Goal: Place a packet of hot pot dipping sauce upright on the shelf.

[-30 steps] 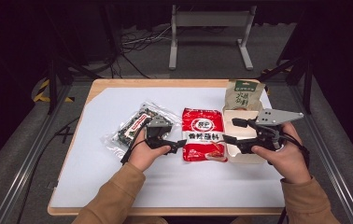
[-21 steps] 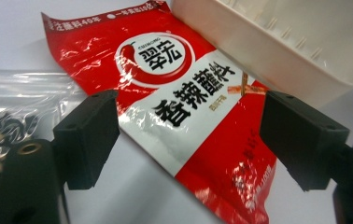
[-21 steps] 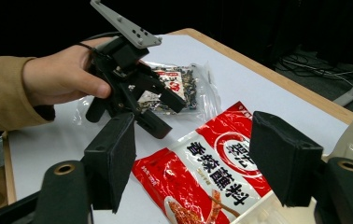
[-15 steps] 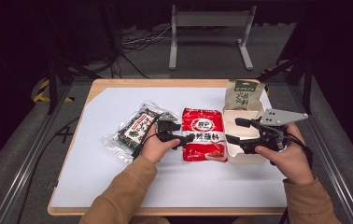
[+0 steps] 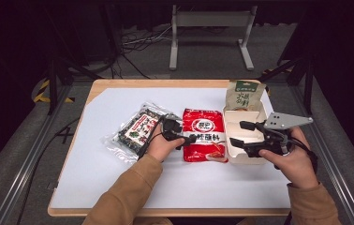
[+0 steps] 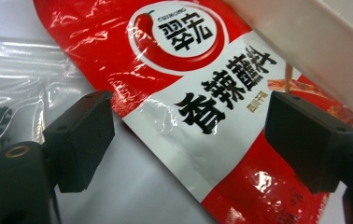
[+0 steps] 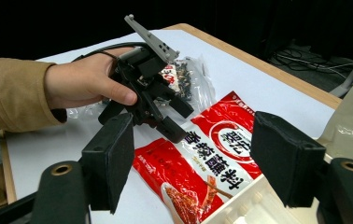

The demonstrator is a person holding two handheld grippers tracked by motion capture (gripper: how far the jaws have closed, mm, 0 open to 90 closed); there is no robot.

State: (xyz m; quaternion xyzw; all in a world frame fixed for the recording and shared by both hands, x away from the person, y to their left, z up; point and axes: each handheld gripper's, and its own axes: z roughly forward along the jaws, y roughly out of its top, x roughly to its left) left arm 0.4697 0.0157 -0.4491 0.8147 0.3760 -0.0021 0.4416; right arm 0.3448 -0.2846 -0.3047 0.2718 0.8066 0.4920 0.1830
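Observation:
A red chili-seasoning packet (image 5: 204,133) lies flat mid-table. My left gripper (image 5: 183,133) hovers open over its left edge; in the left gripper view the open jaws straddle the red packet (image 6: 184,60) with nothing gripped (image 6: 188,140). My right gripper (image 5: 239,133) is open above the white tray (image 5: 246,157), pointing left. From the right gripper view, its open jaws (image 7: 198,161) frame the red packet (image 7: 221,140), the left gripper (image 7: 178,121) and the hand holding it.
A clear packet of dark seaweed (image 5: 136,130) lies left of the red one. A beige-and-green pouch (image 5: 244,96) stands behind the white tray. The tray's rim (image 6: 324,42) touches the red packet's right side. White sheet covers the wooden table (image 5: 119,84).
My left gripper has moved right, from over the seaweed packet to the red packet's left edge. The right gripper has barely shifted.

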